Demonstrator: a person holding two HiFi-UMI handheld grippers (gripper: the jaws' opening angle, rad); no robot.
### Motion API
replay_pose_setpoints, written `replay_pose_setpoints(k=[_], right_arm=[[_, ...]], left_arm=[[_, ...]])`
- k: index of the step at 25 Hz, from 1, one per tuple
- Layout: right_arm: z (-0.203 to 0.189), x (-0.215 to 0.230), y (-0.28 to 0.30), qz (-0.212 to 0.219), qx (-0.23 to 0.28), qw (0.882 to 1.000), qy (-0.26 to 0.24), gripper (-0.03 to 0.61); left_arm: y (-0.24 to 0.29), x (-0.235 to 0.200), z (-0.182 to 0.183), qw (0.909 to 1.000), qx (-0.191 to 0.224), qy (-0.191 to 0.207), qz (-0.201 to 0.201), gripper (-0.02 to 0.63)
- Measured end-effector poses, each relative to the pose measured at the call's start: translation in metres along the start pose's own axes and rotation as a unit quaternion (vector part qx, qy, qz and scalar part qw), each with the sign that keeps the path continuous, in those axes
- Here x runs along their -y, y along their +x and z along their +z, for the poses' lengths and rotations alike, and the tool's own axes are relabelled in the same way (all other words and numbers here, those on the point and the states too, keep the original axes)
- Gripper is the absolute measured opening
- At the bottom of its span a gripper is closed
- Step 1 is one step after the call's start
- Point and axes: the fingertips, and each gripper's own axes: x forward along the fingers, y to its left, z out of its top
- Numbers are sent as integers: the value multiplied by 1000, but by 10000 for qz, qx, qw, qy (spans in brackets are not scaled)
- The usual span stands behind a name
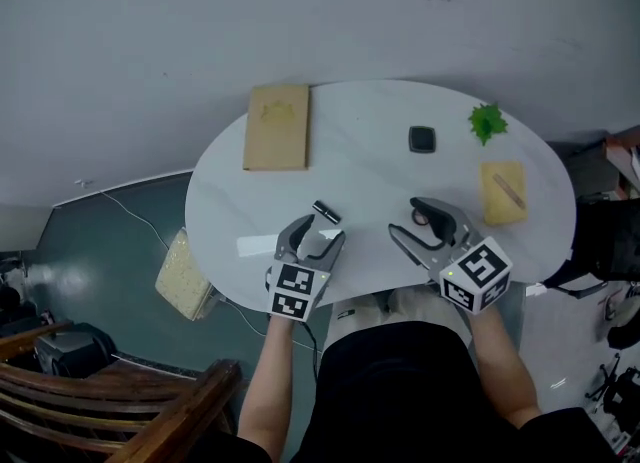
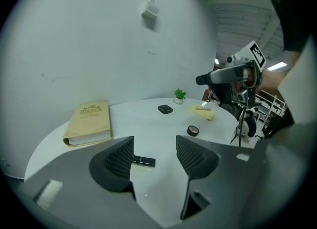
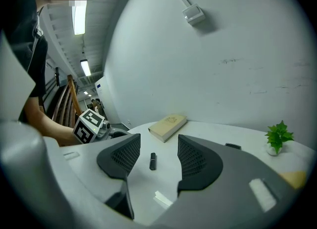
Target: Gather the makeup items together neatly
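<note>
Both grippers over the white table (image 1: 360, 166), jaws apart and holding nothing. The left gripper (image 2: 154, 154) stands with its jaws wide. A black lipstick tube (image 2: 143, 161) lies flat on the tabletop just ahead of the gap, one end hidden behind the tip of the left-hand jaw and no pad pressing on it. Beyond the right-hand jaw sit a small round pot (image 2: 192, 130), a black square compact (image 2: 165, 109), a yellow pad (image 2: 203, 112) and a potted plant (image 2: 180, 95). A tan book (image 2: 90, 121) lies beyond the left-hand jaw. The right gripper (image 3: 157, 156) has its jaws moderately apart. The same tube appears in its gap, farther ahead on the table and well clear of both pads, with the book beyond it in line with the gap. A white slip (image 3: 162, 199) lies nearer, low in the gap. In the head view the round pot shows through the gap of the right gripper's jaws.
</note>
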Motion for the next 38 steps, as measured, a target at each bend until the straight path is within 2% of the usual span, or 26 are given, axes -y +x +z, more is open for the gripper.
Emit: replay_pose_setpoints(k=[10,20,32,38], right_arm=[[-7,16,21,-80,-147,9992,371,221],[-28,26,32,-52,-348,9979,544,221],[-36,33,29,-160,-364,9967,708,221],[-38,35,29,-178,-364,9964,741,221]], left_arm=[[38,-16,-29,9977,-586,217,-244,320],[66,-30,-58,9949,-963,157,-259,348],[80,-30,-80,9899,-1333,318,-365,347],[82,-33,-81,9894,-1352,392,-358,314]])
